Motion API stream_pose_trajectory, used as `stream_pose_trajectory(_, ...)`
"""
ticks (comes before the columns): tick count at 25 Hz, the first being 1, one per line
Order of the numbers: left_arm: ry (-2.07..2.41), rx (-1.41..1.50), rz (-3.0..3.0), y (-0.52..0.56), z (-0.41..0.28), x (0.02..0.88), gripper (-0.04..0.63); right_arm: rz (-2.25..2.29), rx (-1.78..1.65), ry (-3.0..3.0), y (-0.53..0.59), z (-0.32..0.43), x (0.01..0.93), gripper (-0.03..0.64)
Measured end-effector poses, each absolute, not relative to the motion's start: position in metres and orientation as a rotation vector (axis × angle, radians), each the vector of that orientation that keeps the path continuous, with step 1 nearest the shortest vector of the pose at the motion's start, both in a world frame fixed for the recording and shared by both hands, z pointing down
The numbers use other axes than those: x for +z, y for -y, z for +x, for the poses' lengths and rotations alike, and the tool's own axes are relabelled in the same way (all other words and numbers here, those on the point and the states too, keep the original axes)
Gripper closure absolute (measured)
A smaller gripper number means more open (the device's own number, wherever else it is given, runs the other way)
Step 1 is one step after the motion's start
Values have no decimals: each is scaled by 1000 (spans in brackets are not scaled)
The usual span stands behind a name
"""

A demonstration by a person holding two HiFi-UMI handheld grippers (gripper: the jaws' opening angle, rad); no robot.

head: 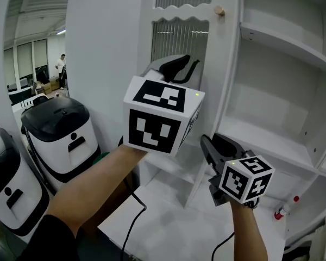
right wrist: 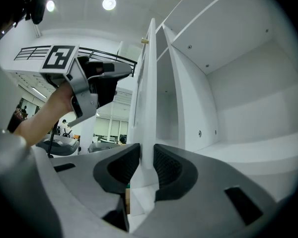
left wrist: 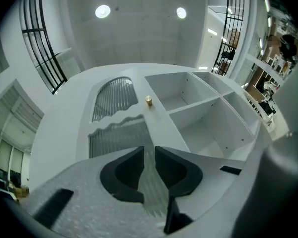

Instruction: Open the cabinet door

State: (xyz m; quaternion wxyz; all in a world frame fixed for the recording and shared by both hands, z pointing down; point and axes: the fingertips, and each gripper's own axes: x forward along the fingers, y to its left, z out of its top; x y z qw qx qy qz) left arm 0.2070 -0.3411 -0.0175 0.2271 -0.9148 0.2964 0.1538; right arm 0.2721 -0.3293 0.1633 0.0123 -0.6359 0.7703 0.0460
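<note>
The left forearm is extending up from 7 o'clock in the head view. The left claw (head: 190, 62) is hanging tilted upward just in front of the white cabinet door with ribbed glass panels (head: 180, 37), its jaws standing narrowly apart with nothing between them. The right forearm is extending from 6 o'clock and holding the right claw (head: 205, 141) level, its jaws pinching the door's free edge low down. The door is standing swung out at 12 o'clock, with its round wooden knob (head: 219, 10) high up, and is baring the white cabinet shelves (head: 282, 42) at 2 o'clock. Two white-and-black machines (head: 57, 129) are sitting at 9 o'clock, with office windows (head: 30, 58) showing beyond them at 10 o'clock.
</note>
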Motion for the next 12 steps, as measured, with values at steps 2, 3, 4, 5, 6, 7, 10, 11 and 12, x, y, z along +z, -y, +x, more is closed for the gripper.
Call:
stream_pose_trajectory(2, -856, 399, -2540, 346, 204, 0, 514, -1974, 149, -2409, 328, 271, 163, 525)
stream_pose_trajectory(3, -877, 382, -2545, 349, 203, 8, 514, -1968, 151, -2413, 328, 271, 163, 526)
stream_pose_trajectory(4, -898, 363, -2552, 352, 201, 17, 514, -1962, 153, -2416, 327, 271, 164, 528)
stream_pose_trajectory(5, -918, 344, -2561, 355, 200, 26, 514, -1956, 155, -2418, 327, 270, 164, 528)
stream_pose_trajectory(6, -937, 326, -2568, 357, 199, 34, 514, -1952, 156, -2418, 326, 269, 164, 529)
stream_pose_trajectory(7, -955, 310, -2575, 359, 198, 42, 514, -1947, 158, -2418, 325, 269, 164, 529)
stream_pose_trajectory(10, -1010, 264, -2606, 364, 194, 68, 514, -1923, 161, -2427, 323, 265, 163, 531)
stream_pose_trajectory(11, -1028, 247, -2616, 365, 193, 77, 514, -1914, 161, -2432, 322, 264, 163, 532)
stream_pose_trajectory(12, -1045, 229, -2623, 366, 192, 86, 514, -1908, 161, -2435, 321, 264, 163, 534)
